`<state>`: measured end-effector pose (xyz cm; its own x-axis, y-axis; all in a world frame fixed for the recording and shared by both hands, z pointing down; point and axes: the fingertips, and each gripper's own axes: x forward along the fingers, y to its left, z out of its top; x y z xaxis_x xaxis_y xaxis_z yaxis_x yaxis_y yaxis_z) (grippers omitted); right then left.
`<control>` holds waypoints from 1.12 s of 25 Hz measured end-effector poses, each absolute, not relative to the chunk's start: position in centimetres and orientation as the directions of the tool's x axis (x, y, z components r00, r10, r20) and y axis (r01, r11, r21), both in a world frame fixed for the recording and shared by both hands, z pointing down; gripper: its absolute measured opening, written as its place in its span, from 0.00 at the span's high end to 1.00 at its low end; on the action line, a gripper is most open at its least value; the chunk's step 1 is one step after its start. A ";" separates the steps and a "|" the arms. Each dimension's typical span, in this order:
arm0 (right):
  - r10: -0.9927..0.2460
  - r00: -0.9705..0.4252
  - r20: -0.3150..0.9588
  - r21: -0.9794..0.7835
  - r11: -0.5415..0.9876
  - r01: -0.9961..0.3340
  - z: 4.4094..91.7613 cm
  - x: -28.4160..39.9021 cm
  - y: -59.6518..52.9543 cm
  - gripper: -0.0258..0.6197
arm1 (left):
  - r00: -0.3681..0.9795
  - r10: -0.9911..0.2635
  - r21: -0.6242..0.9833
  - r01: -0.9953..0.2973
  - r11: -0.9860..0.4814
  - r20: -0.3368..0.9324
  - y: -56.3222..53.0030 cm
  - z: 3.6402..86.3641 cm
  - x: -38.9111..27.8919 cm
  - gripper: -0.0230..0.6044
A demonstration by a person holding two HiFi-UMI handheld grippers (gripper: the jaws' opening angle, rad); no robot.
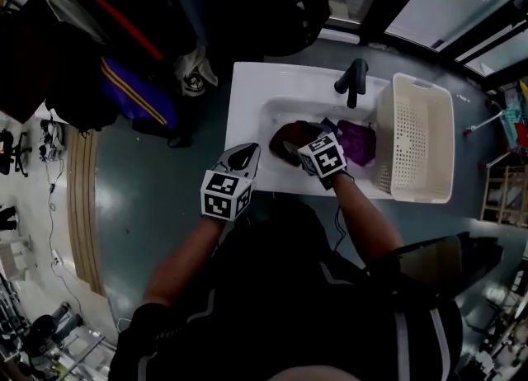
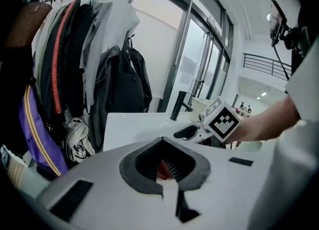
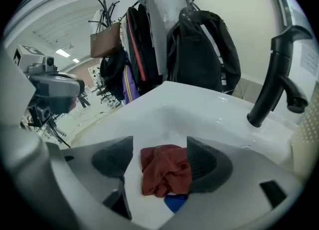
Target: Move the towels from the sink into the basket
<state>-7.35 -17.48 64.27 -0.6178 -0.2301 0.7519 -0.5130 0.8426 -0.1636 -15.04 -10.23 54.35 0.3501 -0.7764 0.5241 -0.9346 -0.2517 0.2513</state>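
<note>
In sink point(image 1: 247, 103): red towel point(image 3: 164, 172), purple towel point(image 1: 357, 142) | right claw point(image 3: 159, 155) open over red towel | left claw point(image 2: 164, 168) closed | basket point(image 1: 422, 136) beside sink

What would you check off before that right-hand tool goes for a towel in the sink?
1. Right gripper fingers apart: ok.
2. Red towel lined up between them: ok.
3. Fingers already touching the towel: cannot tell.
4. Faucet clear of the path: ok, at the sink's back edge.
5. Left gripper out of the way: ok, shut, left of the towel.
6. Basket ready beside the sink: ok.
</note>
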 end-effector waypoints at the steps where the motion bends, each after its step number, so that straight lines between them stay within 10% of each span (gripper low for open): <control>1: -0.214 -0.612 0.761 -0.165 0.849 -0.501 64.9 -7.5 -17.4 0.43 | 0.346 -0.772 0.255 -0.936 -0.243 0.533 -10.2 54.8 -15.1 0.96; 22: 0.007 -0.479 0.878 -0.187 0.926 -0.328 75.9 -8.0 -16.7 0.41 | 0.263 -0.731 0.265 -0.957 -0.116 0.630 -10.4 59.0 -15.3 0.96; 28: 0.039 -0.480 0.877 -0.205 0.932 -0.300 76.6 -8.3 -16.1 0.62 | 0.222 -0.732 0.256 -0.964 -0.067 0.644 -9.9 59.0 -15.8 0.96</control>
<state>-8.28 -16.15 76.62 -0.4796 0.0389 0.8766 -0.3000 0.9316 -0.2055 -15.84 -9.93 58.99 0.2219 -0.7318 0.6444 -0.9644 -0.0672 0.2558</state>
